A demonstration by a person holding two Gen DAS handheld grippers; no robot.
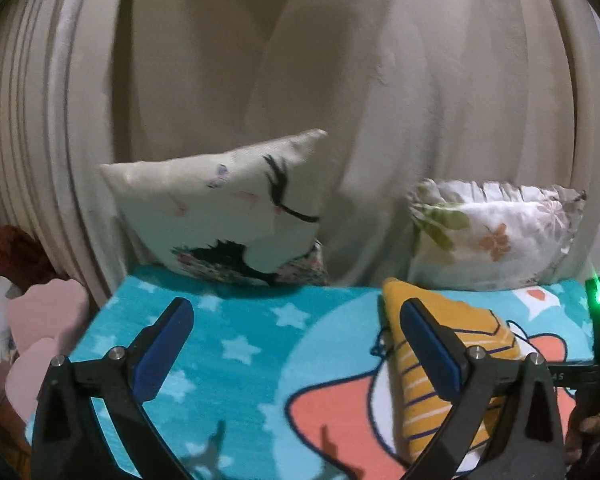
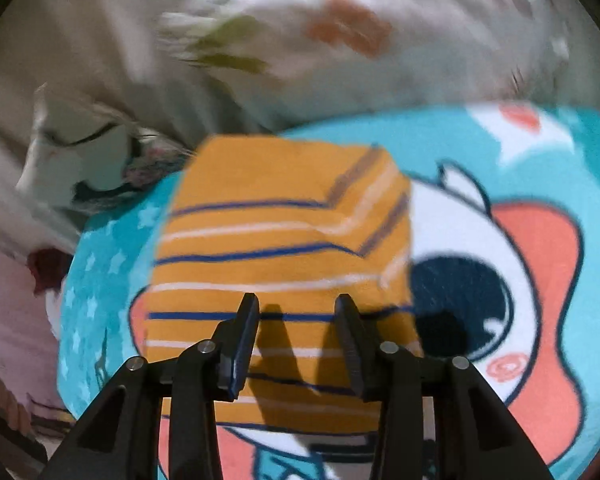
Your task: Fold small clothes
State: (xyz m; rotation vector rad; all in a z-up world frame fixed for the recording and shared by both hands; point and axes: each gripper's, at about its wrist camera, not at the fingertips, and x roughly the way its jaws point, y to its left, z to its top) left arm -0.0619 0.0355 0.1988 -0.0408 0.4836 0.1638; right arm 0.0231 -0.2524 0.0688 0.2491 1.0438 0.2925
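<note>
Here, a folded mustard striped garment (image 2: 284, 240) lies on a turquoise cartoon blanket (image 1: 228, 344), at 12 o'clock from the right tool (image 2: 296, 320), fingers apart; the left tool (image 1: 296, 344) is spread wide and empty, two pillows (image 1: 220, 208) behind.

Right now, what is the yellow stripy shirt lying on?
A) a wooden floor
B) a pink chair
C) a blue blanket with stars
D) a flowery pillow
C: the folded yellow stripy shirt lies flat on the blue blanket printed with white stars and a cartoon face, in front of the pillows.
</note>
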